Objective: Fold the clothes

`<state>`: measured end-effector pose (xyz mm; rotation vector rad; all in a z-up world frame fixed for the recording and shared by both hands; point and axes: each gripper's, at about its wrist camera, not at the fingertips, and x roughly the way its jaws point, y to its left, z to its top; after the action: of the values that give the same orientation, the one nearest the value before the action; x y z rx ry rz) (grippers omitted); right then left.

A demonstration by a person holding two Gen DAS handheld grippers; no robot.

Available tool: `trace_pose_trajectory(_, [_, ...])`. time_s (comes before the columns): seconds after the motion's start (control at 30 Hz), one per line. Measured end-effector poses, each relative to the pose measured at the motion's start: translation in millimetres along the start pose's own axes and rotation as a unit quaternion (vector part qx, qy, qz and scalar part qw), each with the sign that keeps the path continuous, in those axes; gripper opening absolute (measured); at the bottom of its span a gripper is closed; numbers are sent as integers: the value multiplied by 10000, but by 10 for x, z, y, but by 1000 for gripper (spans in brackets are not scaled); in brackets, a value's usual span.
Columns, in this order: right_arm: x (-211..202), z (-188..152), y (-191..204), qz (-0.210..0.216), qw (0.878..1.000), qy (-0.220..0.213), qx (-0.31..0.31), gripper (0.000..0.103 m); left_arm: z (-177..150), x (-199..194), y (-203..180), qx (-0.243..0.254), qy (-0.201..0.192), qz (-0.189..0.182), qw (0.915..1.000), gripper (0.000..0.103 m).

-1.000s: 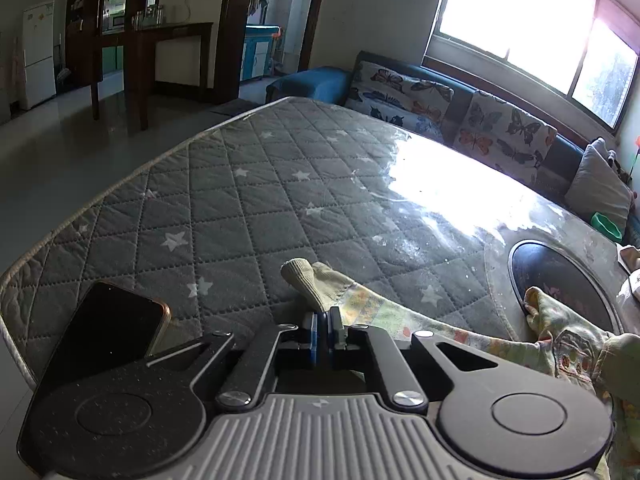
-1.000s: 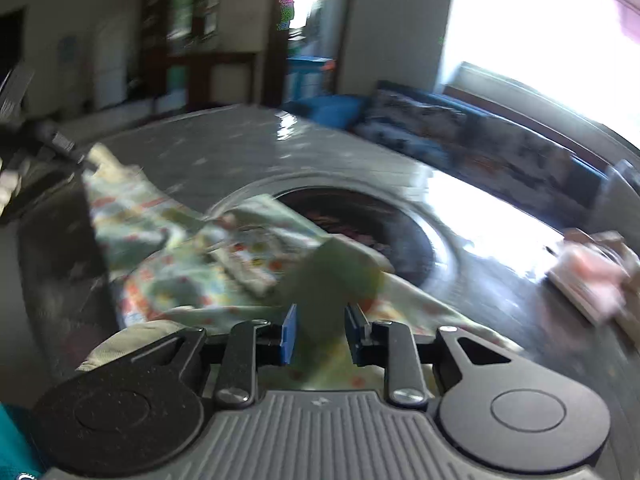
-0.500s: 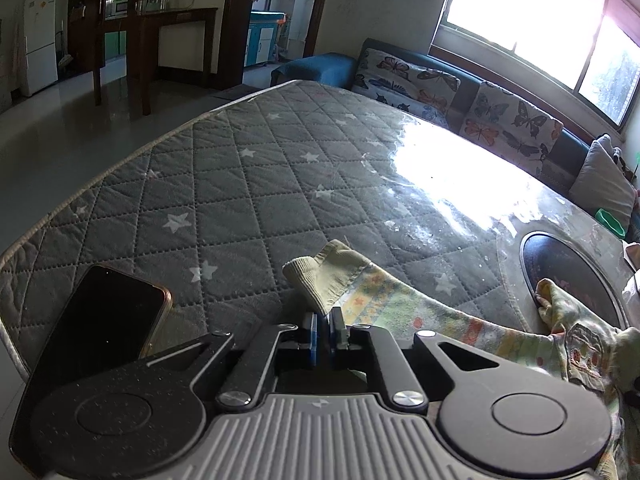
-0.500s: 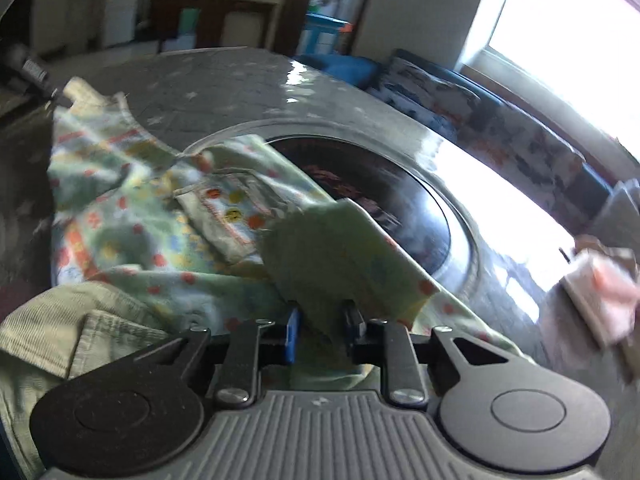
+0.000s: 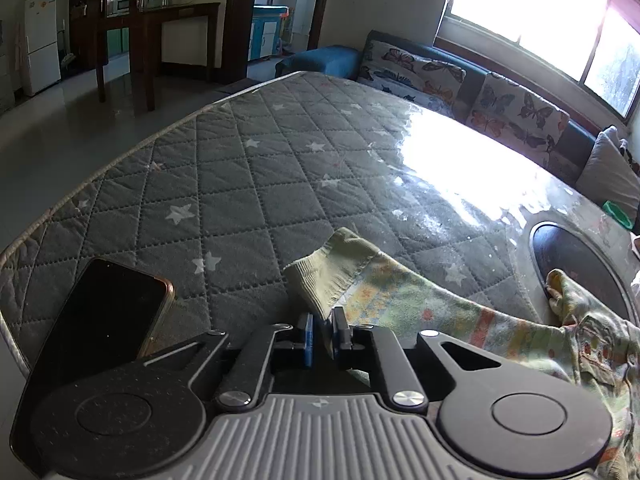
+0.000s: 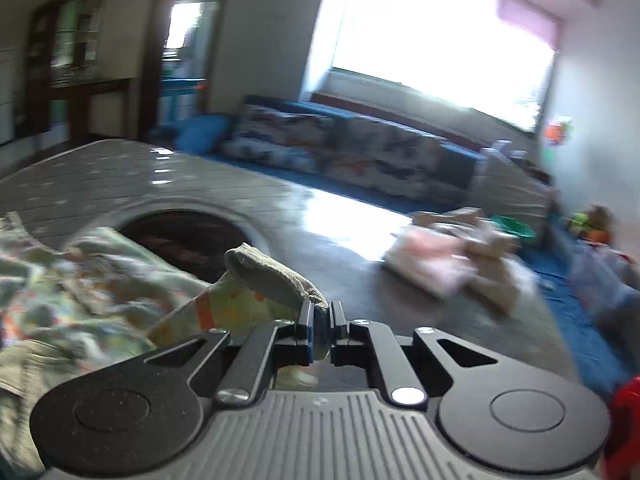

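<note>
Closest in on the left wrist view: the left gripper [image 5: 323, 330] has its fingers [image 5: 307, 336] pinched together on the ribbed cuff [image 5: 328, 276] of a pale green printed garment [image 5: 460, 316], so that sleeve end sticks up right at the tips. Just to the left of the gripper body a dark phone [image 5: 106, 316] lies flat on the bench [image 5: 248, 184], near the bench's front edge. The bench is covered with a grey quilted pad with little white stars, and the garment's sleeve runs off to the right across it toward a round dark opening [image 5: 576, 264] set into the top, where the rest of the fabric is bunched up.

On the right wrist view it's blurry, but the right gripper [image 6: 321, 330] is also clamped tight, fingers [image 6: 307, 332] closed on the other cuff [image 6: 272, 276] of the same garment [image 6: 92, 284]. The body of it lies crumpled to the left, partly over the rim of that round opening [image 6: 188, 240].

Further back on the right side of the bench there's a small heap of pinkish and beige clothes [image 6: 460, 264]. Past the bench a blue sofa [image 5: 480, 80] with butterfly-print cushions runs under a very bright window [image 5: 540, 16]. Way off on the left, a dark wooden table [image 5: 172, 36] and a white fridge [image 5: 40, 40].
</note>
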<state>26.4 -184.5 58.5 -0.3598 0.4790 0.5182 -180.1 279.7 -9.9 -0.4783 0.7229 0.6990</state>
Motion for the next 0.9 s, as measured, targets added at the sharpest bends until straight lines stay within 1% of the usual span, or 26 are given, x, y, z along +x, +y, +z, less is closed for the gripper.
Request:
trace_pose_trajectory(0.17, [-196, -181, -435, -797, 9965, 226, 136, 6, -4, 11, 8, 4, 23, 49, 10000, 12])
trace_pose_trajectory(0.27, [-311, -306, -645, -1214, 9917, 381, 185, 6, -3, 18, 22, 9, 37, 87, 10000, 13])
trace_pose_trajectory(0.33, [-385, -444, -787, -1503, 9867, 563, 251, 6, -7, 32, 22, 29, 55, 123, 9999, 13])
trace_pose_trajectory(0.43, [-428, -654, -885, -1758, 9801, 867, 301, 6, -17, 45, 13, 60, 72, 153, 9998, 13])
trace_pose_trajectory(0.5, [-373, -844, -959, -1881, 9739, 1222, 357, 6, -20, 56, 11, 71, 88, 176, 9998, 14])
trace_pose_trajectory(0.63, [-225, -1129, -1053, -2168, 9596, 1704, 552, 6, -24, 45, 9, 119, 96, 232, 9996, 16])
trace_pose_trajectory(0.67, [-214, -1155, -1074, -2168, 9586, 1722, 659, 7, -23, 35, 13, 122, 94, 239, 9996, 16])
trace_pose_trajectory(0.77, [-237, -1133, -1032, -1932, 9646, 1573, 863, 9, -6, -8, 11, 144, 67, 252, 9996, 18])
trace_pose_trajectory(0.8, [-238, -1097, -971, -1674, 9710, 1461, 881, 9, 2, -23, 3, 167, 46, 266, 9995, 21])
trace_pose_trajectory(0.87, [-211, -1026, -836, -1173, 9805, 1284, 916, 16, 14, -43, -11, 205, 13, 297, 9993, 22])
trace_pose_trajectory(0.9, [-168, -989, -770, -933, 9837, 1215, 946, 18, 22, -48, -9, 201, 18, 301, 9993, 23])
